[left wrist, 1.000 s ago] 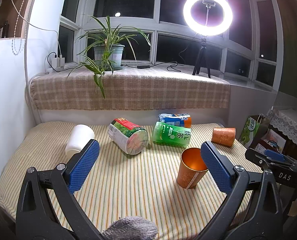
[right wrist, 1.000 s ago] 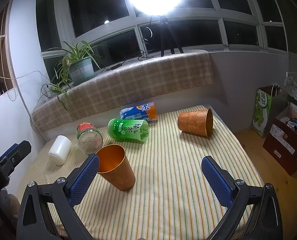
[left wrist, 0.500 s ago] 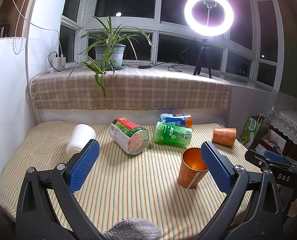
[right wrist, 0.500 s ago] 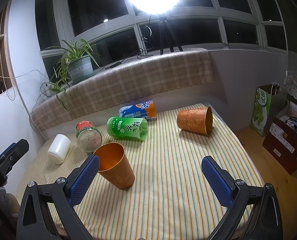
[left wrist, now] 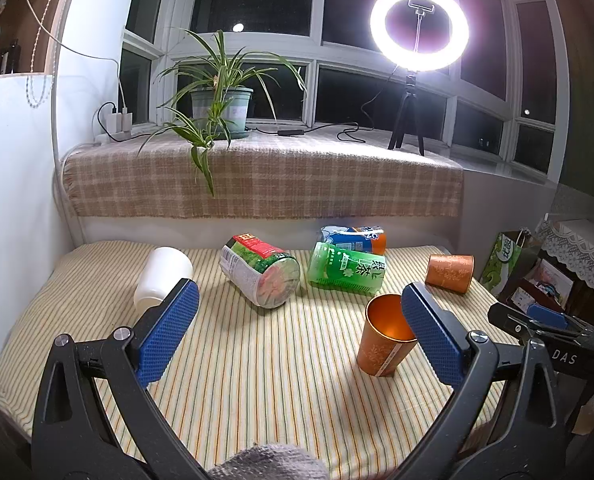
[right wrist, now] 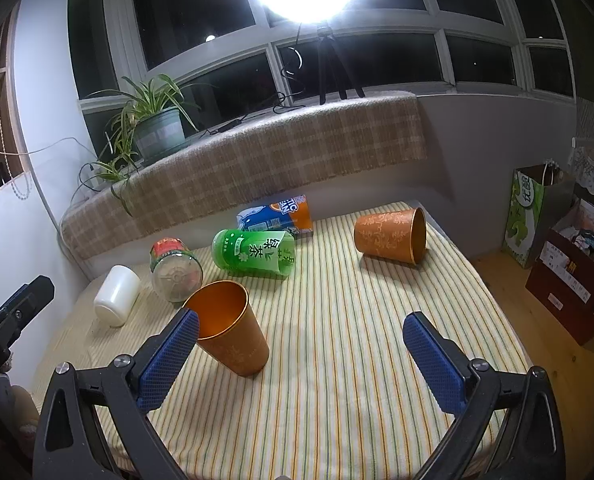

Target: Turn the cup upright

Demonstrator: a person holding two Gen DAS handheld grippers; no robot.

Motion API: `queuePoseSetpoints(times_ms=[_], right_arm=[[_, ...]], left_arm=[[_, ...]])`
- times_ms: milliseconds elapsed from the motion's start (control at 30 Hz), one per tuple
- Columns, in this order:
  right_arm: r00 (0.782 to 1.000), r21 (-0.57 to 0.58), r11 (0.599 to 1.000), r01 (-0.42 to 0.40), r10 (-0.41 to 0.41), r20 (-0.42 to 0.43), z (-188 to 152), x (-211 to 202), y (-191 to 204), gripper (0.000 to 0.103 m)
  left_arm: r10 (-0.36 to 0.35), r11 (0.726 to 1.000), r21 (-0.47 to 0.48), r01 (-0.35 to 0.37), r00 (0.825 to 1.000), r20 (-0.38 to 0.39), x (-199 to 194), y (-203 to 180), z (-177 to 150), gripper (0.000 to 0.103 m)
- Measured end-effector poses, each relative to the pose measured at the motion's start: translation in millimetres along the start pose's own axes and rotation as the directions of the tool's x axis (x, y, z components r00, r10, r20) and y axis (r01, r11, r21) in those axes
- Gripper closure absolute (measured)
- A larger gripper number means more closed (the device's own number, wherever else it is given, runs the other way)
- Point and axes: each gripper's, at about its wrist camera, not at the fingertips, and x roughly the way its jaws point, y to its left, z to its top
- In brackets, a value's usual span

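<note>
Two tools: the left tool and the right tool both have their blue pads spread wide and hold nothing; each hovers over the near part of the bench.
Surface: a bench covered in a cloth of thin yellow, green and orange stripes, with a soft, padded look.
Room: a wide window, dark outside, runs behind; a checked blanket drapes the sill, which carries a potted plant and a lit ring lamp on a small tripod. At the right, on a wooden floor, stand a green paper bag and a box.
Standing cup: an orange cup stands on its base near the front, mouth up, long axis close to vertical though it looks slightly tilted through the lens; the right tool's left pad overlaps its rim in the right wrist view, contact unclear.
Lying cup: a second orange cup lies on its side at the far right of the bench, long axis roughly level, mouth toward the right edge, well apart from both tools.
Other things: a green bottle, a blue and orange packet just behind it, a jar with a red and green label and a white cup, all lying on their sides.
</note>
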Motion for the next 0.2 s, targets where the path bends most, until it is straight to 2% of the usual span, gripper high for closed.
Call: queuePoseSetpoints(times_ms=[200], right_arm=[[1.0, 0.005, 1.0, 0.003, -0.003, -0.005, 0.1, 1.3, -1.2, 0.0]], left_arm=[[0.003, 1.0, 0.003, -0.003, 1.0, 0.002, 0.4, 0.9, -0.6, 0.0]])
